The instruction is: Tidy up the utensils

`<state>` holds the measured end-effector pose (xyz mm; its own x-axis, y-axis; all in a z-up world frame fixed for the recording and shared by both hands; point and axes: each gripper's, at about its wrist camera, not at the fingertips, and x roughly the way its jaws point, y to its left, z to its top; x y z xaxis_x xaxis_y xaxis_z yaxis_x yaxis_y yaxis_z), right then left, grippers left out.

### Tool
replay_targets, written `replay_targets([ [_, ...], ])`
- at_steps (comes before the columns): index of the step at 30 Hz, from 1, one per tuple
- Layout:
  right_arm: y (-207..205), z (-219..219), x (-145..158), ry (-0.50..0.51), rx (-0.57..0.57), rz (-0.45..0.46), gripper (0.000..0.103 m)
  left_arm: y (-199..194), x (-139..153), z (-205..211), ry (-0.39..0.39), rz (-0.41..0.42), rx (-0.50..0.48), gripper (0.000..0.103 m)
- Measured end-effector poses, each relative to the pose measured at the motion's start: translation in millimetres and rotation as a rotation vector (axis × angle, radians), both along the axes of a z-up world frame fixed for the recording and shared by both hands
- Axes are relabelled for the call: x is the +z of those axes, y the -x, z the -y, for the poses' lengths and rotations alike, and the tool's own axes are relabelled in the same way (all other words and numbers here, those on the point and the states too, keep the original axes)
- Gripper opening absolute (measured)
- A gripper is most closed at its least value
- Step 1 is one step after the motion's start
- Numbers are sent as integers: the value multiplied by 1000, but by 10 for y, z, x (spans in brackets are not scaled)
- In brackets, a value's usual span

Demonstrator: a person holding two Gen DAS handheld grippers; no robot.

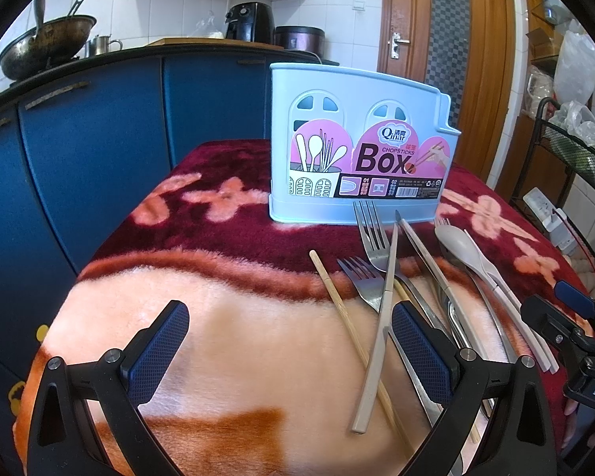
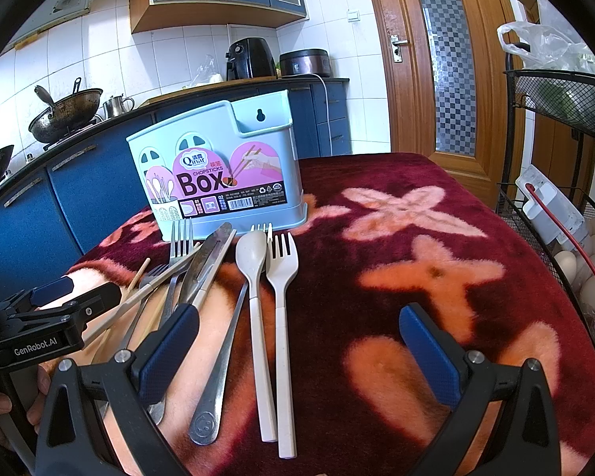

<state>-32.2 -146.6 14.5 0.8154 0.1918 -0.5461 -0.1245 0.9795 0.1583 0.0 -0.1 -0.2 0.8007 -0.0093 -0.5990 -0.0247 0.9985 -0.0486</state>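
Lying just ahead of both spread, empty claws, left (image 1: 289, 351) and right (image 2: 299, 351): scattered utensils (image 2: 254, 309).

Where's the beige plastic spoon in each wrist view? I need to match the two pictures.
Left wrist: beige spoon lies right of centre, near the pile's right edge.
Right wrist: beige spoon lies centre-left, just left of the beige fork.
Shared landmark: the blue chopsticks box stands behind the utensils.

Black tongs (image 1: 289, 353), blue textured pads (image 1: 160, 351), silver screws, "GenRobot.AI" marking.
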Motion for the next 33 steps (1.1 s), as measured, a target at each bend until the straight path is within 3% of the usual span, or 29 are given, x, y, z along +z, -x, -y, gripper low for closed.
replay_targets([
  [15,-63,33,30,-22,10,-43,103,-29,0,2,-9,-10,-3,102],
  [24,-199,106,261,17,53,-93,103,-110,137,-50,28,-55,-34,102],
  [33,-476,183,274,12,97,-204,86,-307,207,-110,73,-97,-44,100],
])
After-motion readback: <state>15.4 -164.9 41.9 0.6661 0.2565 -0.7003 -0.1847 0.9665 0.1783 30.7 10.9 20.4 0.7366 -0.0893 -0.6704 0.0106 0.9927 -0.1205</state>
